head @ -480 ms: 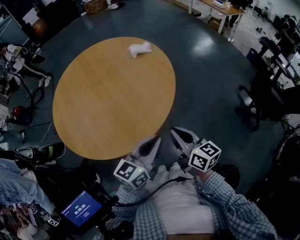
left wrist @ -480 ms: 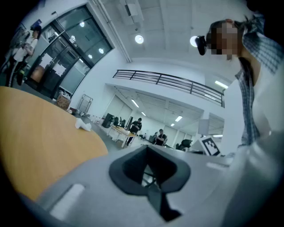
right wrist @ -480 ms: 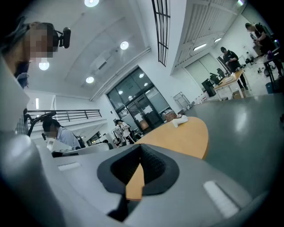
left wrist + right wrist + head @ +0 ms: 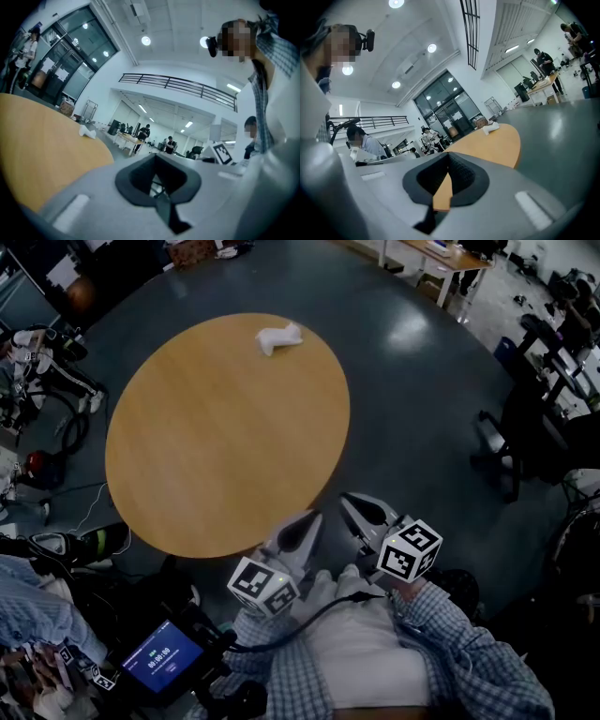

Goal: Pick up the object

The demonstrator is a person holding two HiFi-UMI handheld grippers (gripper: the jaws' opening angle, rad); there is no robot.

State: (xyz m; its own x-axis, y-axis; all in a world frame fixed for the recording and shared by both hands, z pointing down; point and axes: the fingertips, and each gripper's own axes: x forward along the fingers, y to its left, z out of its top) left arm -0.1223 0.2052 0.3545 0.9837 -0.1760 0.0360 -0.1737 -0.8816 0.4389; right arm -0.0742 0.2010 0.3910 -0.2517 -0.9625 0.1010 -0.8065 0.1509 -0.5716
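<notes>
1. A round wooden counter (image 4: pixel 216 446) is seen standing on a dark grey floor (image 4: pixel 412 381). Only one thing is carried on its top.
2. The object (image 4: pixel 279 337), small, white and crumpled-looking, is found close to the counter's far edge, slightly right of that edge's middle. Its material cannot be told.
3. The left gripper (image 4: pixel 306 521) is held at the counter's near edge, toward the right side, with its tip just over the rim in the head view. Its marker cube (image 4: pixel 263 587) is seen nearer the person.
4. In the left gripper view the jaws are found pressed together, with nothing between them. The object is seen far ahead, well apart from them.
5. The right gripper (image 4: pixel 354 506) is held just beside the left one, off the counter's near right edge and over the floor. Its marker cube (image 4: pixel 410 551) is seen behind it.
6. In the right gripper view the jaws are likewise found closed on each other, and nothing is pinched. Only the counter's wood is seen through the slit between the pads.
7. Nearly the whole counter top is seen lying between both grippers and the object.
8. Checked sleeves (image 4: pixel 487 662) are seen behind the grippers, and a lit screen (image 4: pixel 162 659) beyond the counter's near left edge.
</notes>
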